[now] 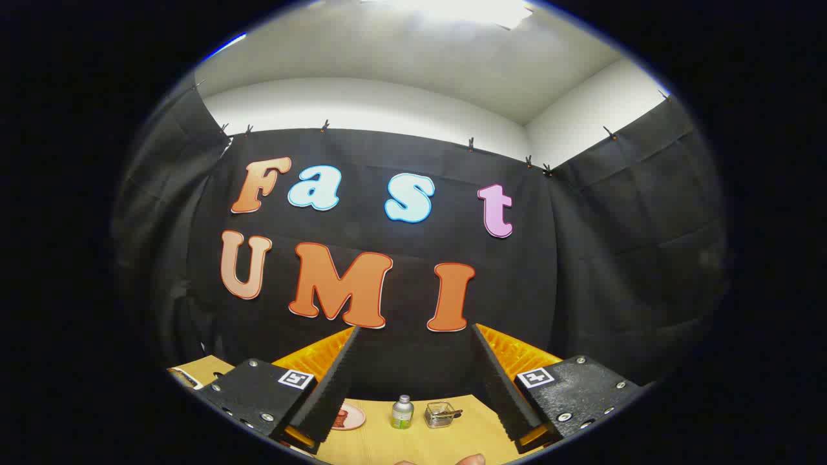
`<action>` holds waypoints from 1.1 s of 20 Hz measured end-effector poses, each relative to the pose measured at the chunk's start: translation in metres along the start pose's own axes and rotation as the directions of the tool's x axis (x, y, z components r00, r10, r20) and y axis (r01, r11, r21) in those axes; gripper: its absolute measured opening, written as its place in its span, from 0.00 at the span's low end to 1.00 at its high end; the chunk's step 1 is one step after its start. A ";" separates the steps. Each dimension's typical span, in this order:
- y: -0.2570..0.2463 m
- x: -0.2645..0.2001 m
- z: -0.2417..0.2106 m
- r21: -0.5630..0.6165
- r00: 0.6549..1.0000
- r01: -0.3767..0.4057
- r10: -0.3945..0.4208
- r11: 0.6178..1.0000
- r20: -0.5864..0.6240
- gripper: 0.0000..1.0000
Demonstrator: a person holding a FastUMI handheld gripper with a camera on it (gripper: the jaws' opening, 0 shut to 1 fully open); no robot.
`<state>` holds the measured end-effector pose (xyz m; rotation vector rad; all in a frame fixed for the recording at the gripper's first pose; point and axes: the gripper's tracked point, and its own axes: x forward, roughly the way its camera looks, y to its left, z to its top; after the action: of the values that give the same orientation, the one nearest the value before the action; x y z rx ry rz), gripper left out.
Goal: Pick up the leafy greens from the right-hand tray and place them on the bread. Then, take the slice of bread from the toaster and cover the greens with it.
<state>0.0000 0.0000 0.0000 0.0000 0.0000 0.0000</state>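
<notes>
Bright overhead glare, dim foreground, perhaps edge-warped.

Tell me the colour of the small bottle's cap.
Silver, on the bottle beyond the open gripper, gripper view.

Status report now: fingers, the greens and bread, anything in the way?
Gripper open, fingers apart, holding nothing, aimed at booth wall. Greens, bread, toaster not located. Beyond the fingers on wooden table: small bottle, wire basket, plate.

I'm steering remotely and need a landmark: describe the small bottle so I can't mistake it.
On the wooden table, beyond the open gripper, three small things stand in a row. The bottle is the middle one, between a round plate and a wire basket: silvery, capped, green-labelled.
</notes>
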 end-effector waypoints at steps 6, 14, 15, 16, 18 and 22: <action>0.010 -0.001 0.005 0.035 1.000 0.004 -0.004 0.999 -0.003 0.98; 0.010 -0.002 0.010 -0.004 1.000 0.012 -0.012 1.000 -0.017 0.98; 0.011 -0.002 0.010 -0.015 1.000 0.011 -0.011 1.000 -0.017 0.98; 0.012 -0.001 0.008 -0.025 1.000 0.009 -0.009 1.000 -0.020 0.98; 0.015 -0.002 -0.003 -0.033 0.999 0.000 -0.001 0.999 -0.041 0.98; 0.029 -0.004 -0.045 -0.005 0.990 -0.036 0.035 0.999 -0.139 0.98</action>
<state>-0.0041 0.0294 -0.0449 -0.0076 0.1394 0.0356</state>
